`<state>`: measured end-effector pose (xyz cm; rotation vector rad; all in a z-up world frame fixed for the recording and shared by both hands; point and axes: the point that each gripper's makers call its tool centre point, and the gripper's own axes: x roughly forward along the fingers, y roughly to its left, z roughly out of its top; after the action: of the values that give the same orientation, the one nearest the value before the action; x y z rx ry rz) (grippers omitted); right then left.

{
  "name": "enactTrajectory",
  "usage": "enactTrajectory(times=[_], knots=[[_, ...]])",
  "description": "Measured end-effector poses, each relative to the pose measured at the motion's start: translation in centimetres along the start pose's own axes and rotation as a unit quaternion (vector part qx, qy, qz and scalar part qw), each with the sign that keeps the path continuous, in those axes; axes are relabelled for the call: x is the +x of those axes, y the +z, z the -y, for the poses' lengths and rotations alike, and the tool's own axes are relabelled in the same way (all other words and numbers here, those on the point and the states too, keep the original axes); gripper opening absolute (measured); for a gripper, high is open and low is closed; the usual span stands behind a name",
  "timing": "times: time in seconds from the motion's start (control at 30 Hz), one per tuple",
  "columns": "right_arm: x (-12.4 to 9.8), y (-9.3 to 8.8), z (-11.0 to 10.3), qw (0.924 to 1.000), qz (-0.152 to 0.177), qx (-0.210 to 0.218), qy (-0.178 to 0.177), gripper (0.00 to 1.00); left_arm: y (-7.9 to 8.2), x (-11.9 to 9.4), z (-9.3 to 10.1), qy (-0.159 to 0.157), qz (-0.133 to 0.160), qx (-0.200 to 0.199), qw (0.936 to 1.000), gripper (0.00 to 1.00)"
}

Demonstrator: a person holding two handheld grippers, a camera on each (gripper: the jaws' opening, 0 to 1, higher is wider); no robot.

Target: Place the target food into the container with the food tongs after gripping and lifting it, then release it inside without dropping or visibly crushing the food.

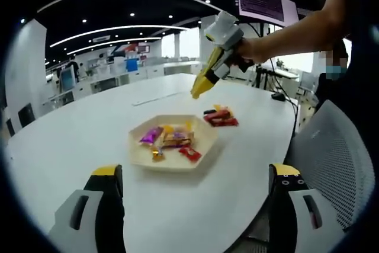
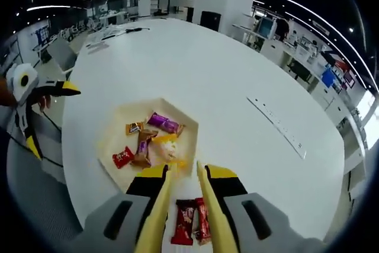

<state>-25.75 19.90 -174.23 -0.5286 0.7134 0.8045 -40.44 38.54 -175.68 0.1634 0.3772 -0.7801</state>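
Right gripper view: hexagonal tray [image 2: 112,125] holds wrapped candies [image 2: 155,134]; red bars [image 2: 190,220] outside, below tongs [image 2: 183,211]. Right gripper [image 2: 185,173] pinching tongs, left gripper [image 1: 198,176] spread wide.

A shallow cream hexagonal tray [image 1: 172,157] sits on the large white oval table [image 1: 89,128], with several wrapped candies [image 1: 169,139] lying inside it. In the left gripper view, a small pile of red-wrapped snack bars [image 1: 220,117] lies on the table just beyond the tray, to its far right. A grey mesh office chair [image 1: 334,158] stands at the table's right edge.
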Motion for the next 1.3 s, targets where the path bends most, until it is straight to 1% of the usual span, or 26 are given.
enactTrajectory(times=[0.1,0.23,0.27,0.33,0.47,0.63,0.8,0.93,1.13,1.27,1.3], knots=[[-1.3,-1.6,0.9,1.0,-0.002,0.006,-0.008,0.24,-0.2,0.0,0.0,-0.001,-0.003,0.001,1.0,0.99],[-2.6,-3.3,2.1,0.9996,-0.003,0.017,-0.022,0.24,-0.2,0.0,0.1,-0.003,-0.005,0.001,1.0,0.99],[-2.9,-3.6,2.2,0.9995,-0.003,0.021,-0.022,0.24,-0.2,0.0,0.1,-0.003,-0.004,0.002,1.0,0.99],[-3.6,-4.0,2.4,0.9997,0.009,0.018,-0.017,0.24,-0.2,0.0,0.1,-0.003,-0.006,0.001,1.0,0.99],[-5.1,-4.8,3.0,0.9995,0.012,0.022,-0.022,0.23,-0.3,0.1,0.1,-0.002,-0.008,0.002,1.0,0.99],[-6.2,-5.9,3.8,0.9989,0.016,0.034,-0.027,0.24,-0.4,0.1,-0.1,0.002,-0.009,0.002,1.0,0.99],[-6.6,-7.1,4.5,0.9983,0.018,0.045,-0.033,0.24,-0.5,0.0,-0.2,0.005,-0.012,0.003,0.9999,0.99],[-6.9,-8.1,5.2,0.9976,0.019,0.055,-0.036,0.24,-0.7,0.1,-0.5,0.008,-0.015,-0.006,0.9998,0.99],[-7.0,-9.3,5.6,0.9976,0.014,0.055,-0.039,0.25,-1.1,0.2,-0.1,0.001,-0.026,0.002,0.9997,0.99],[-6.9,-9.8,5.8,0.9979,0.011,0.054,-0.034,0.25,-0.7,0.1,-0.1,-0.001,-0.016,-0.001,0.9999,1.0],[-6.8,-9.9,5.7,0.998,0.011,0.053,-0.033,0.25,-0.5,0.0,-0.3,0.0,-0.007,-0.002,1.0,1.0]])
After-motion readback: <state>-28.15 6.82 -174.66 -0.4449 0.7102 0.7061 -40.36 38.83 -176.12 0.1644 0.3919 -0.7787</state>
